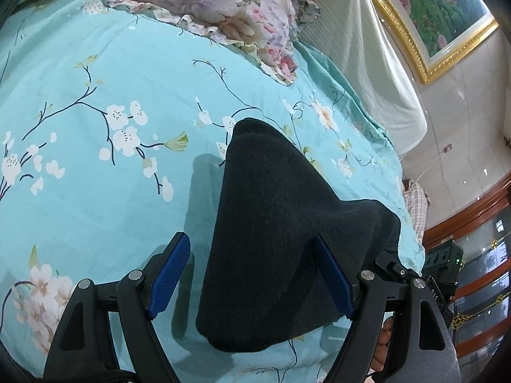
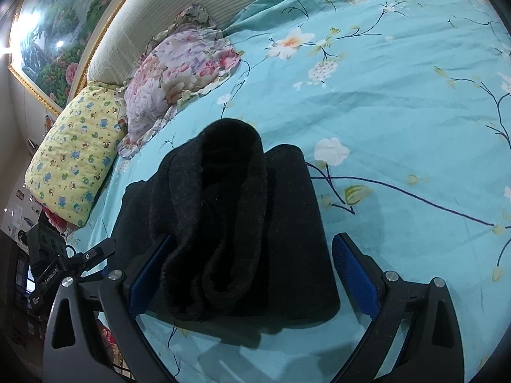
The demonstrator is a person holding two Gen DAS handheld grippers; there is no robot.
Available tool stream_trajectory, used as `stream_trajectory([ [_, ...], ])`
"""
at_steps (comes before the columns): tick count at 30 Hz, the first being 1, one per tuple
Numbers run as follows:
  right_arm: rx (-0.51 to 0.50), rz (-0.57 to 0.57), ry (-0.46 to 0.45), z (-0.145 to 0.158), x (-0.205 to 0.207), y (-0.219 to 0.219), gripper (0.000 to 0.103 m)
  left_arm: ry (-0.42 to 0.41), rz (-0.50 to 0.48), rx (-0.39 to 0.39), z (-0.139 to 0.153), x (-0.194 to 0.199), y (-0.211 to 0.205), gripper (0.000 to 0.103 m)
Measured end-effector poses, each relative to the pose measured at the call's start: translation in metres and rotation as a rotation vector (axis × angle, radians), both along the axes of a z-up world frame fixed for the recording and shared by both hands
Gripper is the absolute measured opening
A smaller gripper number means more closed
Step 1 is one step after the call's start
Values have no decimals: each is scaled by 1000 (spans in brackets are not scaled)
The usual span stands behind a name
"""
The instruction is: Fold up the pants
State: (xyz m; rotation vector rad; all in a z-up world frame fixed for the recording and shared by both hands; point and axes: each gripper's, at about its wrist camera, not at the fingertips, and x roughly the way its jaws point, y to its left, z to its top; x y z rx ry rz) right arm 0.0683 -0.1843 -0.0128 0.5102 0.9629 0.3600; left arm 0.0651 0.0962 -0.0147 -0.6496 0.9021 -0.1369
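The dark charcoal pants [image 1: 271,223] lie in a folded bundle on the turquoise flowered bedsheet [image 1: 95,191]. My left gripper [image 1: 252,239] is open and straddles the near end of the bundle, and a flap of cloth drapes over its right blue pad [image 1: 335,281]. In the right wrist view the pants [image 2: 242,210] show as thick stacked layers with a rolled fold on top. My right gripper [image 2: 255,239] is open around them. Cloth covers part of its left pad [image 2: 147,277], while its right pad [image 2: 354,277] stands just beside the bundle.
A pink floral pillow [image 1: 223,9] and a yellow patterned pillow [image 2: 73,156] lie at the head of the bed. Behind them are a cream headboard [image 1: 367,48] and a gold-framed painting [image 1: 447,9]. A wooden cabinet [image 1: 479,287] stands beyond the bed's edge.
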Motion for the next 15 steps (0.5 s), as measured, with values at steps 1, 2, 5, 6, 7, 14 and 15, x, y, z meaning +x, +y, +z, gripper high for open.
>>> stream_trajectory([
  [1, 5, 4, 2, -1, 1, 0, 98, 2, -1, 1, 0, 1, 0, 80],
  [2, 12, 9, 5, -2, 2, 0, 98, 5, -3, 0, -1, 3, 0, 80],
  [5, 26, 20, 11, -6, 4, -1, 96, 20, -9, 0, -5, 9, -1, 81],
  [6, 34, 24, 8, -7, 5, -1, 94, 24, -11, -1, -7, 12, -2, 81],
  [7, 35, 25, 7, -8, 4, -2, 91, 30, -13, -3, -8, 15, -3, 81],
  [14, 75, 37, -6, -12, 1, -9, 68, 69, -33, 60, -17, 32, -19, 80],
  [15, 83, 37, -7, -13, 1, -10, 66, 73, -36, 78, -17, 34, -22, 79],
])
